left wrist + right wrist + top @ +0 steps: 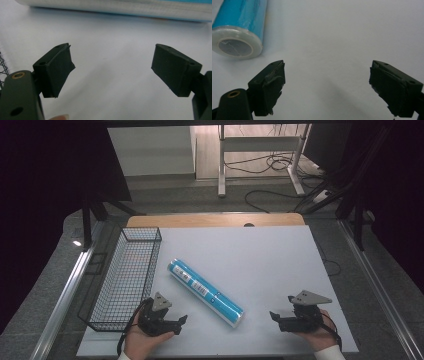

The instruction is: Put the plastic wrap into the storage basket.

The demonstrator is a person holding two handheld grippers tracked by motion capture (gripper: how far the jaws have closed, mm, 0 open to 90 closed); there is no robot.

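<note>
We kept the left gripper (183, 320) and right gripper (272, 315) released, both empty, beside the blue roll (205, 292).

Our left gripper (183, 319) and right gripper (272, 315) are black, each topped behind the jaws by a grey three-cornered plate. Brass-ringed screw holes sit below worn black pads (60, 70). White cuffs (332, 353) show at our wrists.

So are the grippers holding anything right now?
No, nothing. The left gripper and the right gripper are both open and hold nothing, and the blue roll lies on the table between them, not touched.
</note>
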